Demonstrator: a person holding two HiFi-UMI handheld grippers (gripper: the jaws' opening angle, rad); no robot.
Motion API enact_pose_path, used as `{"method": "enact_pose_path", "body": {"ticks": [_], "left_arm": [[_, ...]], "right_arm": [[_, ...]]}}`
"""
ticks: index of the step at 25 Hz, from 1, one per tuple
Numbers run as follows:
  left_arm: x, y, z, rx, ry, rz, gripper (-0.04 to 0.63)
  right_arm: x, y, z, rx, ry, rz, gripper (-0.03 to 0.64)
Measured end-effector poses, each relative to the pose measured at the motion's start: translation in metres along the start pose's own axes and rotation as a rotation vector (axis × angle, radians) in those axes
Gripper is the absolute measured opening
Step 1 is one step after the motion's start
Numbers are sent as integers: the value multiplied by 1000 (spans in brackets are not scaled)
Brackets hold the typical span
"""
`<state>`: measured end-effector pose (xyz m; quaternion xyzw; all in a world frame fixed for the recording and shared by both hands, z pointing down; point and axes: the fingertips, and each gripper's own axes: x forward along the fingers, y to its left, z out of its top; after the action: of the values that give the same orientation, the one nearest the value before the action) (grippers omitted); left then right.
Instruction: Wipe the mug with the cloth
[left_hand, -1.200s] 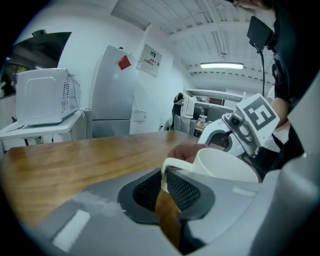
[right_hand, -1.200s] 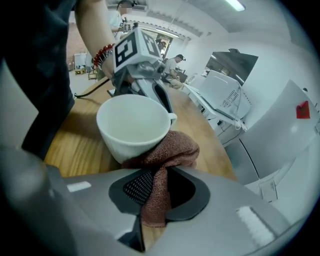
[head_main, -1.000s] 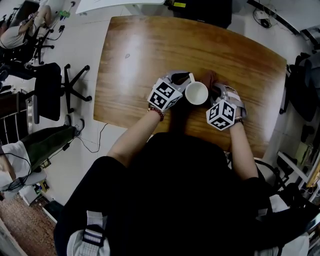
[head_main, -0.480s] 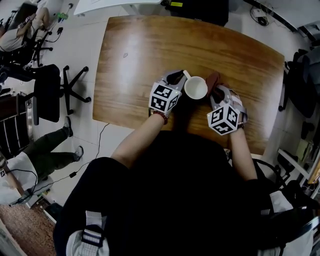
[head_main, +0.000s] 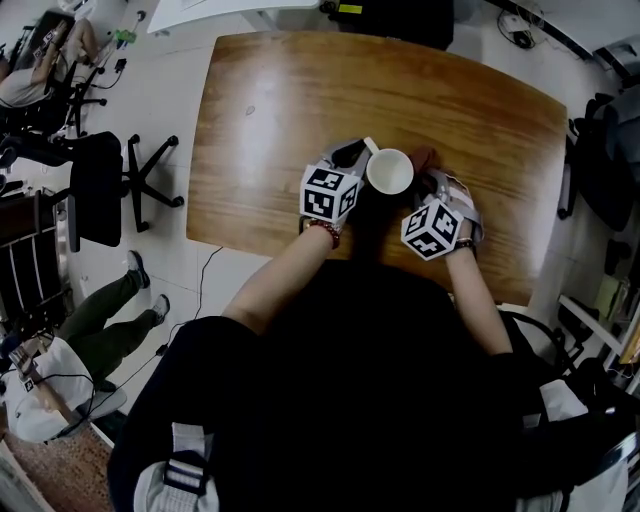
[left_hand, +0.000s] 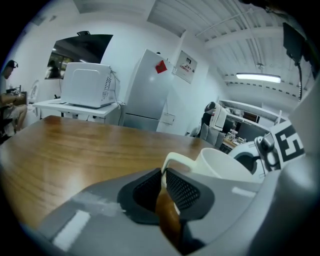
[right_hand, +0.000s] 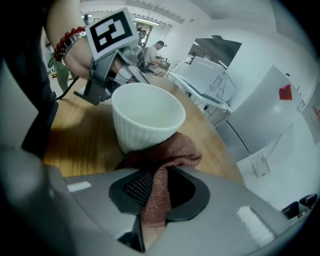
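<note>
Left jaws: the left gripper (left_hand: 164, 176) is clenched on the handle (left_hand: 175, 161); the thin white loop is pinched between the black pads.
Right jaws: the right gripper (right_hand: 154, 186) is clamped on the cloth (right_hand: 165, 160); one fold runs down between the pads.
Cloth: reddish-brown and bunched just past the right jaws. It presses on the mug's lower wall, on the side away from the handle.
Mug contents: the mug (right_hand: 147, 117) is white and ribbed outside. Its inside shows only bare white.
Mug axis: upright in the head view, mouth up. The handle points away from the person and to the left, into the left jaws.
Mug place: between the two grippers, over the near part of the table (head_main: 300, 90), right of its middle. Whether its base rests on the wood I cannot tell.
Grippers: one on each side of the mug, marker cubes toward the person.
Edges: the table's near edge lies just behind both wrists.
Room: bare wood runs from the mug to the far edge and the left edge.
Beyond: a chair (head_main: 100, 180) stands on the floor to the left, well apart from the table.
</note>
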<state>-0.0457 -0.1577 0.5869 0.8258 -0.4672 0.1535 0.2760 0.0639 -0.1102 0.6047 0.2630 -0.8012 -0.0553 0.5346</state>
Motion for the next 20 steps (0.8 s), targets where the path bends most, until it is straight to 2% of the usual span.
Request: {"method": "enact_pose_path", "body": {"ticks": [8,15,20], "left_arm": [[-3,2,-2,-78,-14,71,23],[-5,1,-4,-199,-27,98,23],[-5,4,-5,-184,-5,98,21]], "right_arm": [[-50,-9,13,89,-98,0,66],[-39,2,1,142,-57,20,67],[-16,6,2,141,-21,40,67]]}}
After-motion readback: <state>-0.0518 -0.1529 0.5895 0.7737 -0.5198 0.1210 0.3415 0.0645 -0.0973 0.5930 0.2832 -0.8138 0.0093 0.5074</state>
